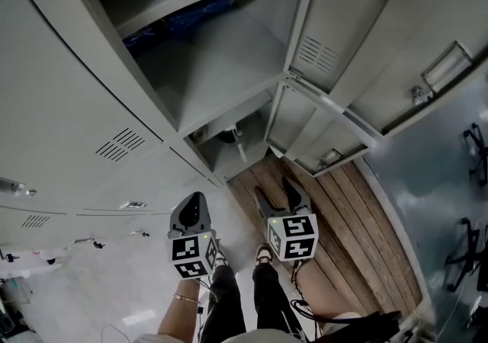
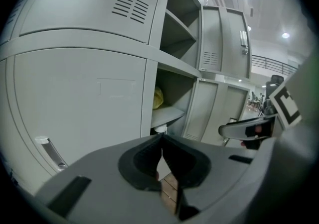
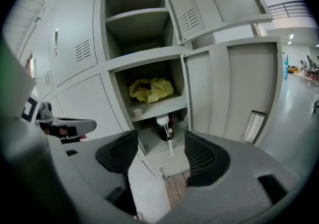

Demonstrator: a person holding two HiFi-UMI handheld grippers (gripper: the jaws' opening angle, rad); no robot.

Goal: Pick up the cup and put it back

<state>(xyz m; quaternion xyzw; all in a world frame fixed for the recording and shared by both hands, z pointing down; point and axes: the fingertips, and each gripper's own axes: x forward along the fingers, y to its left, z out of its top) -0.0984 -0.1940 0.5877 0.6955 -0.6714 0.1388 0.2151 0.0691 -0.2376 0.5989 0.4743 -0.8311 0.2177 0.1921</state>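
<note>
Jaws of the left gripper point(image 2: 162, 137) sit pressed together, empty. Further right, the dark, white-lidded cup point(image 3: 163, 127) stands in the open lower locker point(image 3: 149, 71), under a shelf point(image 3: 164, 109) bearing a yellow bag point(image 3: 151, 89). The right gripper point(image 3: 160, 141) has its jaws apart, well short of the cup.

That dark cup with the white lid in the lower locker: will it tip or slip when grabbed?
Probably stiff: the cup looks hard-walled. It stands upright and fairly narrow, so a nudge may tip it. Its dangling white strap might swing or snag.
</note>
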